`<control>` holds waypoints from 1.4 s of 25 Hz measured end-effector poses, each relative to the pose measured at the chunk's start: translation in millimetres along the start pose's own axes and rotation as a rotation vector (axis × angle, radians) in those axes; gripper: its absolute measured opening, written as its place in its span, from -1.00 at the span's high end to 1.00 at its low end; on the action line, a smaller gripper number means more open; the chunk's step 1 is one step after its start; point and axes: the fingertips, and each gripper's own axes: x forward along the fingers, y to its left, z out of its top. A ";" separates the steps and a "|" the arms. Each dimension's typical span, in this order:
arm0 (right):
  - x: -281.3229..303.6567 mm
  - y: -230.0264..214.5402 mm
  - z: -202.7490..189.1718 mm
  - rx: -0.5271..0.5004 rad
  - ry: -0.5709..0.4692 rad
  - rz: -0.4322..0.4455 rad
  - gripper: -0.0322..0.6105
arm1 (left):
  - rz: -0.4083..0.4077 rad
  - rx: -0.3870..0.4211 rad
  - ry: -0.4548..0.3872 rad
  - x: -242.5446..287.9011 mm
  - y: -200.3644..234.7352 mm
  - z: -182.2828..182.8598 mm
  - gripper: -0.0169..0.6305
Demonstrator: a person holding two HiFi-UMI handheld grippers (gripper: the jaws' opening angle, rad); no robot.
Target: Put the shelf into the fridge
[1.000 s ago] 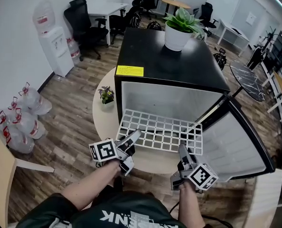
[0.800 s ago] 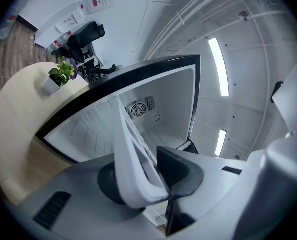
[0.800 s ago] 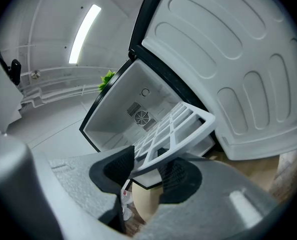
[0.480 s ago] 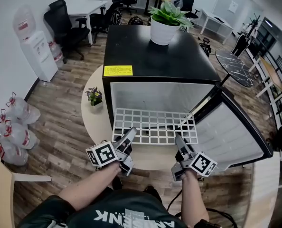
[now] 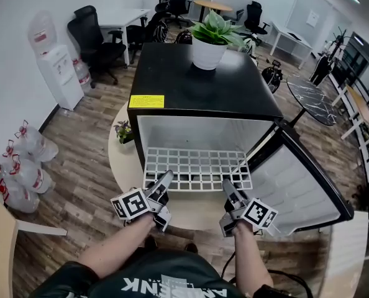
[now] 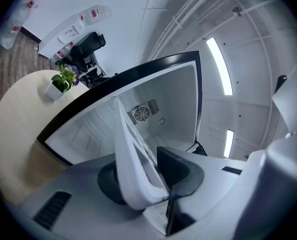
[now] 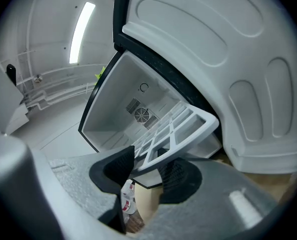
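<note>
- While looking steeply down, seeing a black fridge (image 5: 203,92) standing on a round pale table (image 5: 119,160), its door (image 5: 296,179) hanging open to the right.
- Taking in a wood-plank floor (image 5: 85,135), a water dispenser (image 5: 54,64) and bottles (image 5: 20,160) at left, office chairs (image 5: 100,39) behind.
- Noticing a potted plant (image 5: 210,39) sitting on the fridge top and a smaller plant (image 5: 124,131) on the table.
- Finding the shelf (image 5: 197,169), a white open grid, lying level, mostly inside the fridge, front edge jutting out.
- Clamping that front edge with both tongs: left gripper (image 5: 164,180) near the left corner, right gripper (image 5: 229,188) near the right.
- Spotting a yellow label (image 5: 146,101) on the fridge top, print too small for reading.
</note>
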 end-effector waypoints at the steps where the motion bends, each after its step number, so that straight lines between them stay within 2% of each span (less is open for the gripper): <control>1: 1.3 -0.3 1.7 -0.001 0.003 0.009 0.45 | 0.003 0.004 -0.005 1.2 -0.4 0.3 0.65; 3: 1.5 -3.8 6.1 -0.030 0.017 -0.004 0.45 | 0.005 0.006 -0.012 3.1 -0.5 -0.5 0.65; 7: 7.7 -3.4 5.7 0.010 0.028 0.041 0.45 | 0.008 0.010 -0.028 4.6 0.5 -0.9 0.65; 13: 13.6 -4.0 10.1 0.008 0.042 0.050 0.45 | 0.020 0.002 -0.035 9.4 2.2 4.0 0.65; 21: 18.8 -5.7 12.7 0.021 0.047 0.040 0.46 | -0.016 0.019 -0.027 16.3 3.8 7.9 0.63; 23: 19.0 -4.9 12.7 0.020 0.051 0.042 0.46 | -0.017 0.051 -0.036 13.5 1.7 8.5 0.60; 27: 20.3 -4.9 13.2 0.017 0.063 0.048 0.46 | -0.023 0.212 -0.080 -10.4 -9.0 1.5 0.50; 31: 18.4 -10.5 20.6 -0.075 0.076 0.019 0.46 | 0.063 0.312 -0.077 -23.3 -9.0 -7.3 0.51; 35: 19.1 -8.8 17.9 -0.039 0.084 0.045 0.47 | 0.128 0.316 -0.072 -23.8 -8.2 -8.1 0.50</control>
